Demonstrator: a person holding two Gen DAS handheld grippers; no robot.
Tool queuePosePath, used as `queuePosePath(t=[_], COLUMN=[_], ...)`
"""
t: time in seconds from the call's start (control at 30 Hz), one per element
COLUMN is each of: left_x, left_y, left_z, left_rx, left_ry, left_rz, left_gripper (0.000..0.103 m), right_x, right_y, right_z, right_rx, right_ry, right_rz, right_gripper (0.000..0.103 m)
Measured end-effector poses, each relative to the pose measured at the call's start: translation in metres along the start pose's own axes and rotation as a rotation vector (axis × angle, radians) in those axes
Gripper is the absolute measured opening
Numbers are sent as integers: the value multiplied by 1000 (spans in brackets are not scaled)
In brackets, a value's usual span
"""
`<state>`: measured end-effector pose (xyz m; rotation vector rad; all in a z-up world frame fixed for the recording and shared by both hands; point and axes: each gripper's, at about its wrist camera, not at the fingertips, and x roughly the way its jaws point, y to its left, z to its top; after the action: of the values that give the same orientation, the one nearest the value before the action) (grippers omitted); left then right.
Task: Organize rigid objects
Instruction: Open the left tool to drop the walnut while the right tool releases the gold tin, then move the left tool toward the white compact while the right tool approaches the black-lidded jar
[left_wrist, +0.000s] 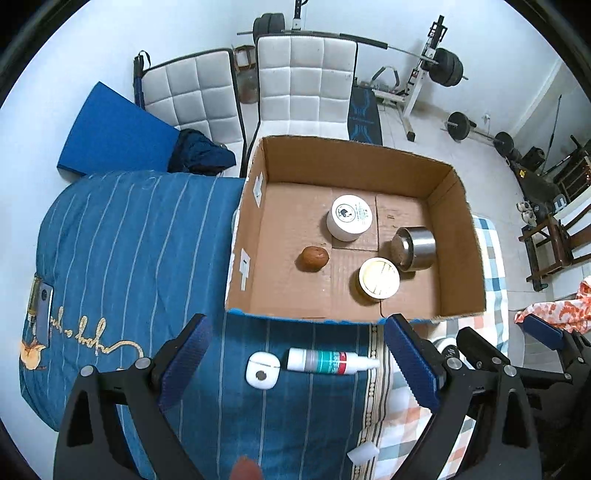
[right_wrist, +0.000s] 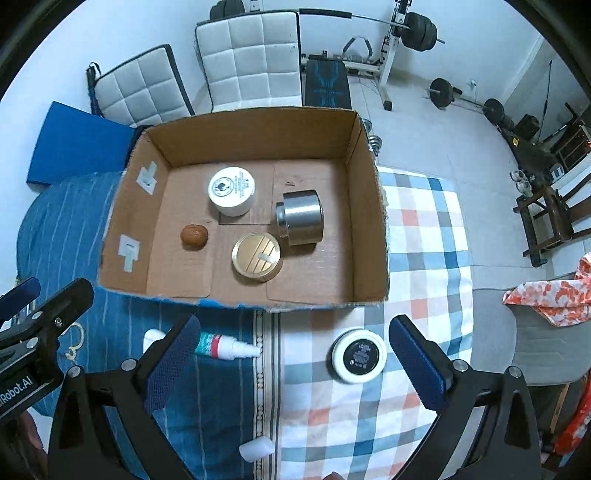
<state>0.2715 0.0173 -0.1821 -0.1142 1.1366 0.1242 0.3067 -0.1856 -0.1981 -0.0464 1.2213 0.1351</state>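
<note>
An open cardboard box (left_wrist: 251, 229) (right_wrist: 369, 221) stands on the bed. Inside it are a white jar (left_wrist: 351, 217) (right_wrist: 232, 190), a steel cylinder (left_wrist: 415, 247) (right_wrist: 301, 216), a gold-lidded tin (left_wrist: 378, 278) (right_wrist: 257, 256) and a brown nut-like object (left_wrist: 313, 258) (right_wrist: 194, 237). In front of the box lie a white dropper bottle (left_wrist: 330, 361) (right_wrist: 229, 348), a small white case (left_wrist: 261, 374) and a white jar with a black lid (right_wrist: 359, 356). My left gripper (left_wrist: 295, 369) is open above the bottle and case. My right gripper (right_wrist: 293, 363) is open, the black-lidded jar between its fingers.
A blue striped blanket (left_wrist: 129, 258) and a checked cloth (right_wrist: 424, 258) cover the bed. A small white cap (right_wrist: 256, 449) (left_wrist: 364, 454) lies near the front. A phone (left_wrist: 43, 310) lies at the left. White chairs (left_wrist: 306, 85) and gym weights (left_wrist: 447, 66) stand behind.
</note>
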Motion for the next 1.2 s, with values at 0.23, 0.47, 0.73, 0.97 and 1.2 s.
queuePosePath(t=[0.23, 0.47, 0.73, 0.97, 1.2], left_x=[-26, -29, 40, 133, 197], left_y=[2, 10, 35, 53, 56], left_z=[-13, -21, -50, -82, -95], left_rx=[11, 0, -65, -129, -121], left_ry=[-49, -37, 128, 345, 447], left_rz=[9, 2, 36, 38, 39], left_gripper=[96, 96, 96, 96, 63], right_x=[-30, -36, 53, 142, 182], right_y=[3, -8, -62, -92, -96], right_z=[-16, -24, -49, -67, -72], right_rx=[-7, 10, 69, 189, 228], right_ry=[-61, -45, 182, 345, 404], right_rz=[2, 39, -28, -12, -14], right_gripper=[103, 103, 103, 103, 99])
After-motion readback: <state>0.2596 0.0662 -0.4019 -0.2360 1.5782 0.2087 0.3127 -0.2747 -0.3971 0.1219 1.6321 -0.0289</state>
